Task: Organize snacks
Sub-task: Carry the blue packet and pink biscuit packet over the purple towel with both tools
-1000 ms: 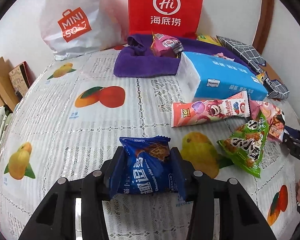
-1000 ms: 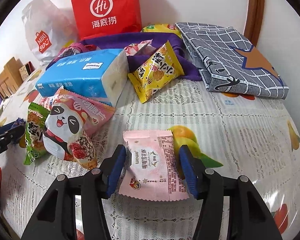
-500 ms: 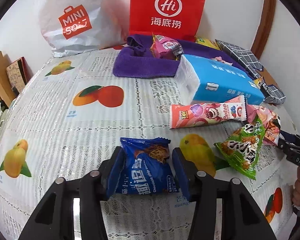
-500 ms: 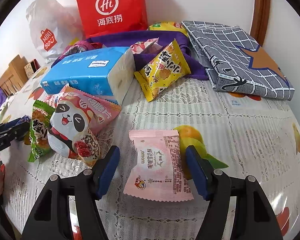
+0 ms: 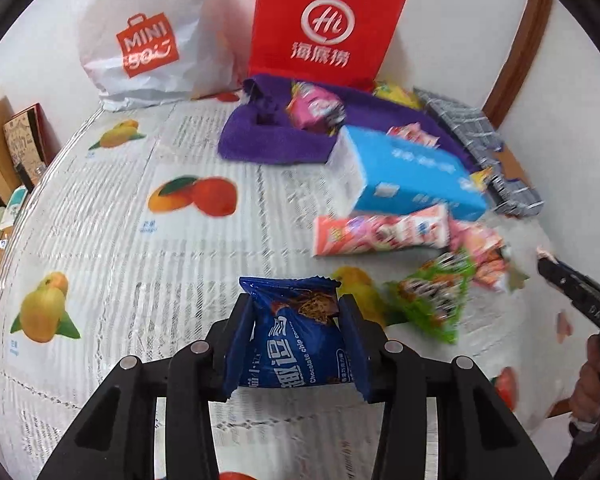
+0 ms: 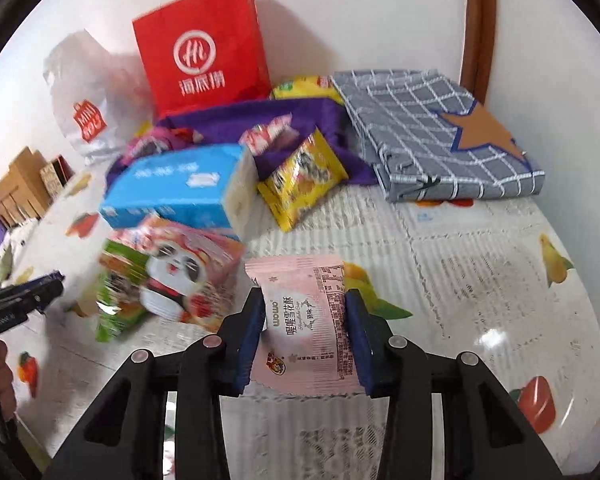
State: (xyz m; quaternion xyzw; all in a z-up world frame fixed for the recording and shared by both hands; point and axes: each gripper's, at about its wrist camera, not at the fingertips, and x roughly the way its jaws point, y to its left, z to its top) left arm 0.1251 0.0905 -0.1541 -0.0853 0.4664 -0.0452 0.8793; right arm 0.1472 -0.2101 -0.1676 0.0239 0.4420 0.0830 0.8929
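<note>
My right hand-held gripper (image 6: 305,334) has just closed on the pink snack packet (image 6: 306,320); half a second ago its jaws stood wide of it, now both pads press its sides. My left hand-held gripper (image 5: 296,338) is clamped on the blue chocolate chip cookie packet (image 5: 296,340), as before. Both packets look lifted just off the worktop (image 5: 140,264), near me. With one snack in each grip, I judge the picking done and the carrying next, perhaps toward the purple cloth (image 5: 268,140) far off.
</note>
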